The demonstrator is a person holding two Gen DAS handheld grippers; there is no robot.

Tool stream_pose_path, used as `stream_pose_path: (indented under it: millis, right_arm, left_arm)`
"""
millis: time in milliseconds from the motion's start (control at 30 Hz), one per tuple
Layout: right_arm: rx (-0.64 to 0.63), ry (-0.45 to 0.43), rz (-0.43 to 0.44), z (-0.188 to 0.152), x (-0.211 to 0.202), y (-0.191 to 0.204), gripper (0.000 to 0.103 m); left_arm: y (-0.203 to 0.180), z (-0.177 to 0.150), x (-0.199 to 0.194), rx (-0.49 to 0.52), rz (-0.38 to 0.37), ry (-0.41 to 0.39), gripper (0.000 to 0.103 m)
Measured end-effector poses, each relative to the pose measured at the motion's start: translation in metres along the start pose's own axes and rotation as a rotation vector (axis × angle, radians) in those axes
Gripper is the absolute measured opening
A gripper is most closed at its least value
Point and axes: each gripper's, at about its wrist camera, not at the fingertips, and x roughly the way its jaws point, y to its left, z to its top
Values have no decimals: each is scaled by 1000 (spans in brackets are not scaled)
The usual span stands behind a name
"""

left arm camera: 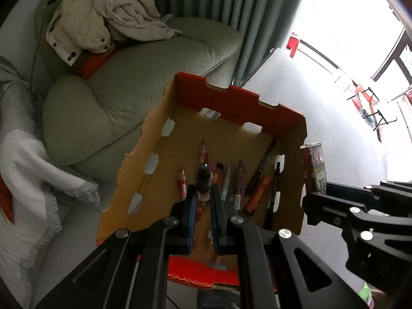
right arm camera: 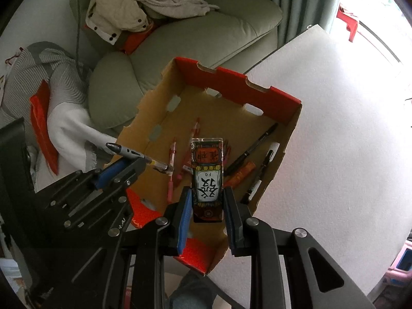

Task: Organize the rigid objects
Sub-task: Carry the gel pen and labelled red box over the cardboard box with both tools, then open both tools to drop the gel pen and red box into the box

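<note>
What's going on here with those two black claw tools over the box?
A person is sorting small items into an open cardboard box with red edges. The left gripper is shut on a grey-capped marker pen; the right gripper is shut on a small printed card box. Both hang above the box, where several pens already lie.

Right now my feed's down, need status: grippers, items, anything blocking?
Left gripper shut on pen. Right gripper shut on card box. Both over cardboard box; nothing blocking.

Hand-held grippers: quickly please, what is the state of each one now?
Left hand-held gripper: closed on a dark-capped pen.
Right hand-held gripper: closed on a printed card box.
</note>
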Motion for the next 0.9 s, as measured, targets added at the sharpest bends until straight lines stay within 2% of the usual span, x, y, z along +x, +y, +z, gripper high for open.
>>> stream_pose_path:
  millis: [900]
  right_arm:
    - [12, 44, -13, 4, 17, -4, 25]
  left_arm:
    - [-3, -1, 20, 2, -1, 46, 11]
